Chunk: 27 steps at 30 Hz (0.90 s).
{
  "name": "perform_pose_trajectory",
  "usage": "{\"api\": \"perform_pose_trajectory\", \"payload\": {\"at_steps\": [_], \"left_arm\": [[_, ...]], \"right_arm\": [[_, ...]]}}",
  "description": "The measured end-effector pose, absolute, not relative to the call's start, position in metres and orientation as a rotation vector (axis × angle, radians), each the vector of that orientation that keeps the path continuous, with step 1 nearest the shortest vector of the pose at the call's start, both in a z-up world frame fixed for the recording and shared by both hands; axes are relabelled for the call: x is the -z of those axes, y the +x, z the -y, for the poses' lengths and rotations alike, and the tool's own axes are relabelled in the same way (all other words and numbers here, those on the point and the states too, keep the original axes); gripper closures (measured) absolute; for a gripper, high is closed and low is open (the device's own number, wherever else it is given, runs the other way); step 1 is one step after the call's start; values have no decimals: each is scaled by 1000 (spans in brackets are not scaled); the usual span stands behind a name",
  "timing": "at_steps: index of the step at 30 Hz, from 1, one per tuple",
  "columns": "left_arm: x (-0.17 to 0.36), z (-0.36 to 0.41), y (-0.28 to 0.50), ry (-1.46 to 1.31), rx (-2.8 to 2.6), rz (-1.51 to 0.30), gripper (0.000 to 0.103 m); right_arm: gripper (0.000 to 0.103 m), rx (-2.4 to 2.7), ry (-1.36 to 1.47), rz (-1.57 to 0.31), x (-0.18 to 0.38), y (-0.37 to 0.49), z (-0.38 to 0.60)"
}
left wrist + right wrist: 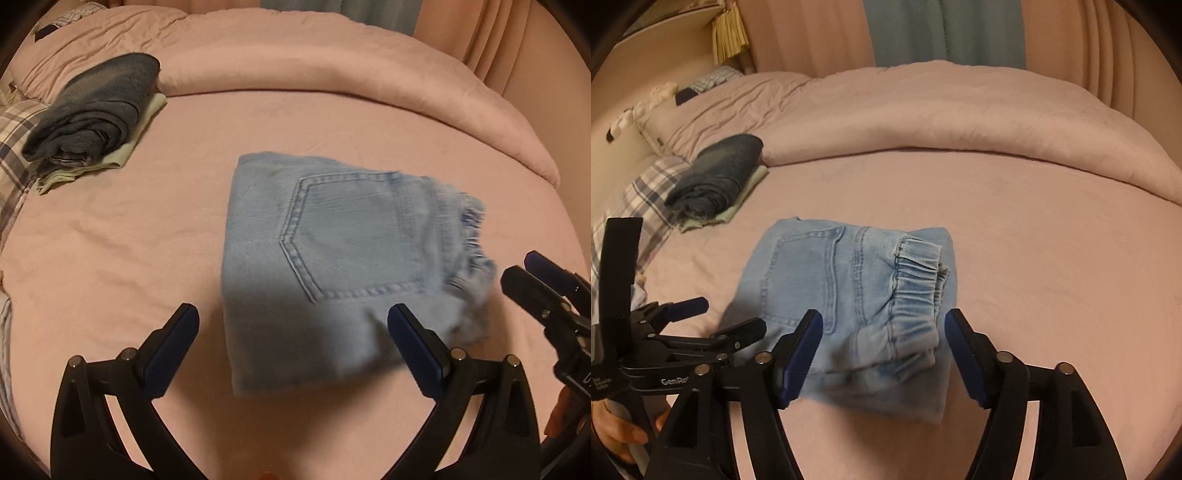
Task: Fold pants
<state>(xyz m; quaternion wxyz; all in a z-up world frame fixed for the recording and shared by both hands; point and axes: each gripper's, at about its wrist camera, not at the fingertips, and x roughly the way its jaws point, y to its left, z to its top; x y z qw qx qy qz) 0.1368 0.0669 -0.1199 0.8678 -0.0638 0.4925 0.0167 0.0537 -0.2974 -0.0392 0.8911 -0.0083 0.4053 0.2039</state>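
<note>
The pants [332, 266], light blue denim, lie folded into a compact packet on the pink sheet [147, 240] in the middle of the bed, just ahead of both grippers. From the left wrist camera the top face shows a stitched back pocket, with a gathered, ruffled edge blurred along the packet's right side. The right wrist camera shows what that view loses: the elastic cuff [918, 266], crisp and puckered, folded over on the right end of the pants [849, 295], with a long seam running beside the pocket.

The left gripper [293, 317] hangs over the near edge of the packet with its fingers spread wide, nothing between the pads. The right gripper [882, 325] likewise stands with fingers apart, straddling the near end of the denim without pressing it. Only the right wrist view shows the person's hand [620, 432] around the left gripper's handle.

Far to the left, a stack of folded clothes [96, 110], dark blue on pale green, rests beside a plaid pillow [14, 147]. A rolled pink duvet [332, 66] crosses the far side.
</note>
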Motion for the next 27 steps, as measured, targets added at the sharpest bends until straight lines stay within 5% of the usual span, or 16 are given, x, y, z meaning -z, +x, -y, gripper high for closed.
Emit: {"api": "perform_pose_trajectory", "payload": {"at_steps": [2, 15, 27], "left_arm": [[104, -64, 126, -130, -25, -1017, 1], [28, -48, 59, -72, -99, -942, 1], [0, -40, 36, -51, -132, -877, 1]], "right_arm": [[20, -420, -16, -837, 29, 44, 300], [1, -381, -31, -751, -31, -16, 311], [1, -346, -3, -743, -42, -33, 319]]}}
